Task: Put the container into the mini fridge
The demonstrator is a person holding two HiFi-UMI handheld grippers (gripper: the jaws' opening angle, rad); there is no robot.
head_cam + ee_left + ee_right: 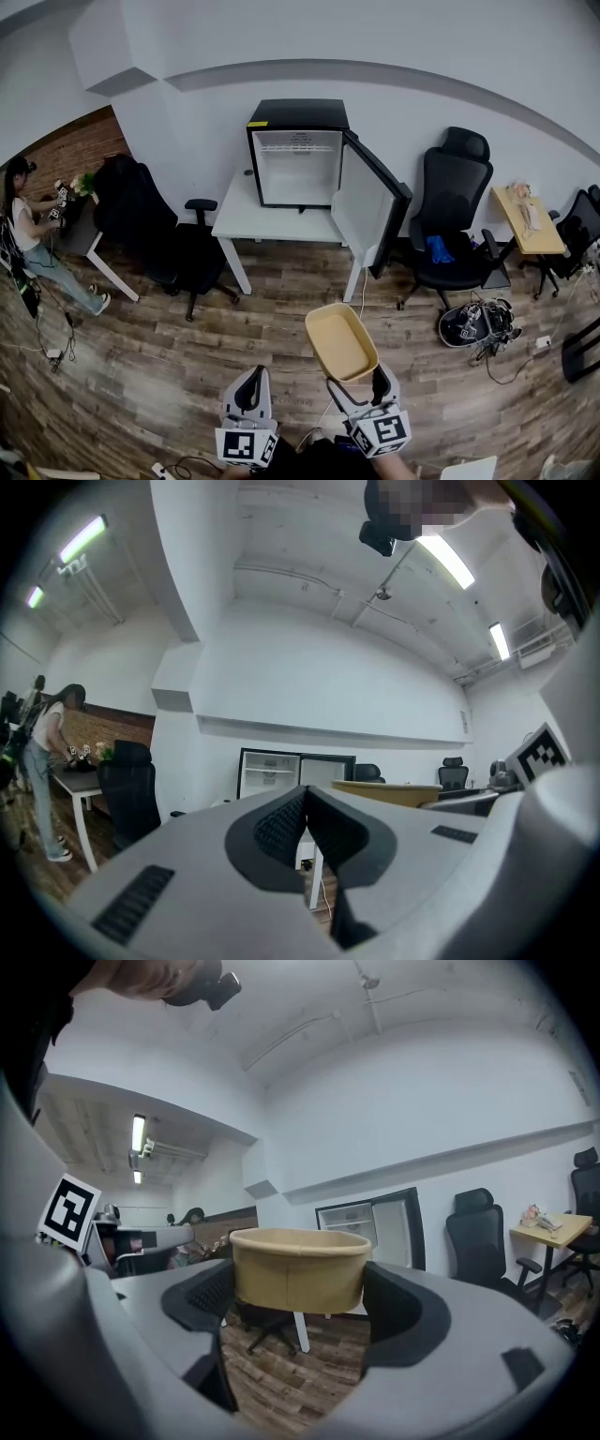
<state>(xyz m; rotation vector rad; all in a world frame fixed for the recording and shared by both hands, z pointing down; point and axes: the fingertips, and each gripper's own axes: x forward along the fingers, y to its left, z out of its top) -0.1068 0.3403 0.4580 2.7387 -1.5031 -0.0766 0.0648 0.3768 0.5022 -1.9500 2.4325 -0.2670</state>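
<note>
Currently the right gripper [356, 382] has its jaws pinching the container [341, 341] across its side walls. It grips the near end only, so most of the tub hangs out ahead of the pads. The left gripper [249, 392] has its jaws pressed together on nothing and rides just to the left.

The container is in the air over the wood floor [187, 375], well apart from the mini fridge [298, 155]. The fridge sits on the right half of the white table [242, 217], toward the rear edge. Its door [370, 202] is swung wide and overhangs the table's right edge.

Risks as we see them:
- The grip is at one end. We judge the tub could pivot or droop between the pads if we swing or stop hard.
- The walls look thin and paper-like. Too much squeeze likely buckles them; too little and it slips.
- The door edge sticks out toward us. Coming in from the right, we could clip it with the tub or the gripper body.
- A shelf sits high inside the fridge. Entering skewed or high could catch it or the frame.
- A heap of gear and cables [476, 323] lies on the floor right of the table, and black chairs [155, 230] flank it. We'd call both snag and trip hazards on the walk.

The container is tan and open-topped, with a rounded-rectangle outline, straight walls and a slight lip at the rim. It is held about level, open side up. The inside looks bare from the head view. We'd guess it is light and a bit flexible.
</note>
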